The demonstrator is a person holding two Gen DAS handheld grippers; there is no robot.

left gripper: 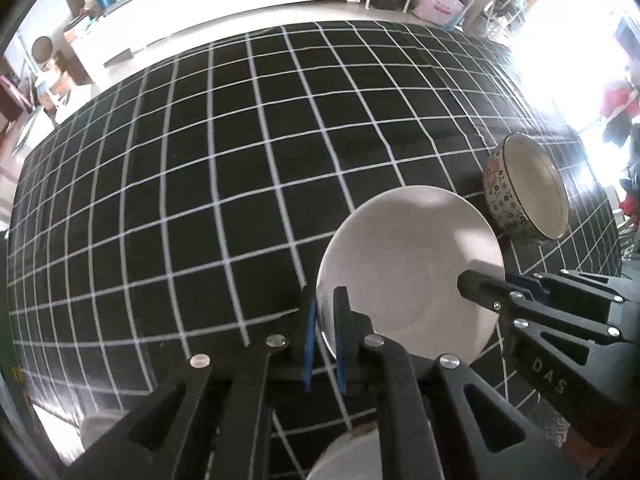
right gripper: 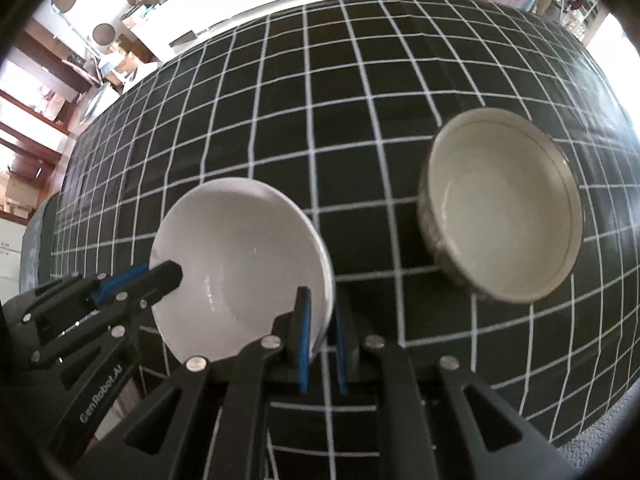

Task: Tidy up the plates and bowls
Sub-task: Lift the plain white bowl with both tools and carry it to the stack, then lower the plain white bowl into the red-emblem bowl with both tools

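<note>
Two grippers, left [left gripper: 326, 336] and right [right gripper: 320, 340], each pinch one white bowl's [left gripper: 408, 268] rim at lower frame; one floral bowl [left gripper: 524, 188], seemingly tilted, sits right on the checkered worktop [left gripper: 200, 160].

Tilted white bowl [left gripper: 408, 268] near upright floral bowl [left gripper: 524, 188]

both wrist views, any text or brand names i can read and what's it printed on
"DAS" on the arm of the right gripper, seen in the left wrist view.
"GenRobot.AI" on the arm of the left gripper, seen in the right wrist view.
The white bowl and the patterned bowl carry no text.
Print on the background shelf goods is too blurred to read.
</note>
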